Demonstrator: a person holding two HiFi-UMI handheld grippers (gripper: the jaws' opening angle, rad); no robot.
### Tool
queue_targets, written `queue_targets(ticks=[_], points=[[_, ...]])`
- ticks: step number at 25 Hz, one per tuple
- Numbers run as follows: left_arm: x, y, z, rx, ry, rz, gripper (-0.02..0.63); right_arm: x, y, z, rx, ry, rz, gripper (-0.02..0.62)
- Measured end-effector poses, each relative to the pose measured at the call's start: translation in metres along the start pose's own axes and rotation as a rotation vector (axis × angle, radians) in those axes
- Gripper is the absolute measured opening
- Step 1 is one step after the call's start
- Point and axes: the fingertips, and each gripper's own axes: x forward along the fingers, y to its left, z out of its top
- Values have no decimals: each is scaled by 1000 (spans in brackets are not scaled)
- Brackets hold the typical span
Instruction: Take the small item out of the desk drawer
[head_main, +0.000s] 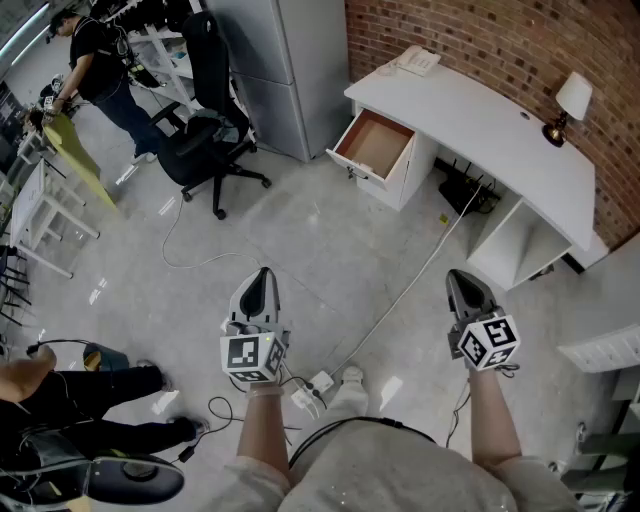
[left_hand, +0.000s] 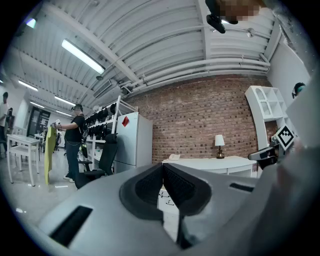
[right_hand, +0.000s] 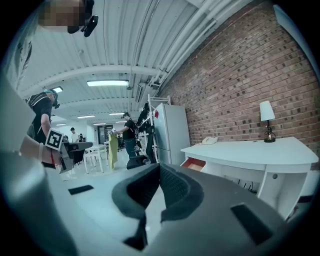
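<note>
The drawer (head_main: 378, 143) already stands open under the desk's (head_main: 480, 110) left front corner, but the left gripper (head_main: 263, 274) and right gripper (head_main: 463, 279), all 4 jaws closed on nothing, are well apart from it, so reaching in and lifting the item are both left to do.

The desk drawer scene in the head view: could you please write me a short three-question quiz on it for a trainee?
1. True or false: the desk drawer is pulled open.
2. Which of these stands on the white desk? A. a laptop B. a lamp C. a mug
3. Fill in the gap: the left gripper and the right gripper are held over the floor, short of the desk, each with its jaws ____ and nothing between them.

Key: 1 true; 2 B; 3 shut.
</note>
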Motion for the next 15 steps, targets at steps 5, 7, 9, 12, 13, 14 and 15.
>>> queue_targets(ticks=[5, 7, 9, 12, 13, 14, 15], points=[[38, 17, -3, -3, 0, -6, 5, 39, -7, 0, 7, 6, 2, 5], [48, 24, -6, -6, 2, -6, 5, 50, -9, -2, 11, 9, -3, 5], [58, 32, -8, -7, 3, -7, 5, 62, -11, -4, 14, 9, -8, 5], [72, 40, -11, -11, 5, -6, 5, 77, -17, -4, 16, 11, -14, 5], [76, 42, -12, -13, 6, -7, 5, 82, -19, -5, 17, 12, -16, 5], [81, 44, -13, -15, 7, -9, 5, 86, -20, -5, 19, 12, -17, 5], [85, 46, -14, -17, 8, -11, 5, 90, -21, -5, 25, 8, -18, 5]])
